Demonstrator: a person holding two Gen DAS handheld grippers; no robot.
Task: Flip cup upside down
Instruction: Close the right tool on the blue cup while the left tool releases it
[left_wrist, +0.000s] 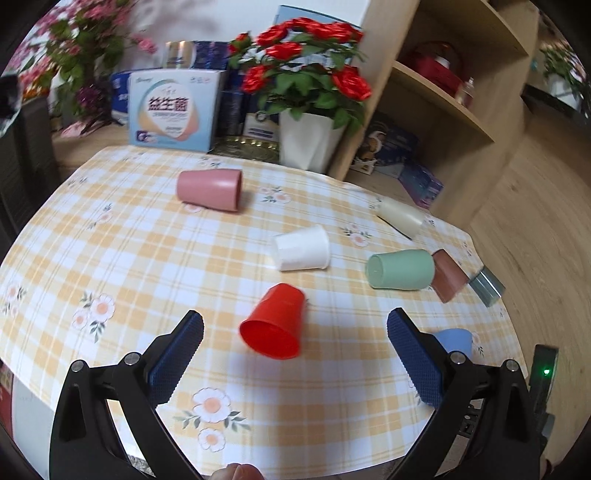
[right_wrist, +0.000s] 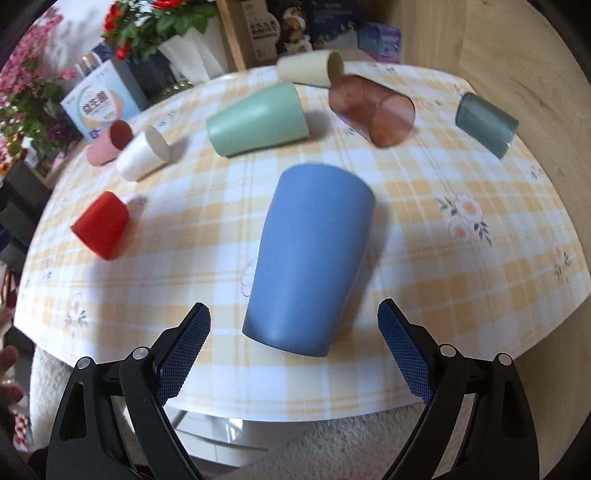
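Several cups lie on their sides on a yellow checked tablecloth (left_wrist: 129, 240). A red cup (left_wrist: 273, 322) lies just ahead of my open, empty left gripper (left_wrist: 295, 321), its mouth toward me; it also shows in the right wrist view (right_wrist: 101, 226). A blue cup (right_wrist: 310, 258) lies just ahead of my open, empty right gripper (right_wrist: 294, 314), its base toward me; it peeks out behind my left gripper's right finger (left_wrist: 454, 341). Further off lie a white cup (left_wrist: 303, 248), a green cup (left_wrist: 400, 268), a pink cup (left_wrist: 210, 189) and a cream cup (left_wrist: 400, 216).
A brown translucent cup (right_wrist: 373, 107) and a grey-blue cup (right_wrist: 485, 123) lie near the table's far right edge. A white pot of red flowers (left_wrist: 306, 140), boxes (left_wrist: 173, 109) and a wooden shelf (left_wrist: 443, 92) stand behind the table.
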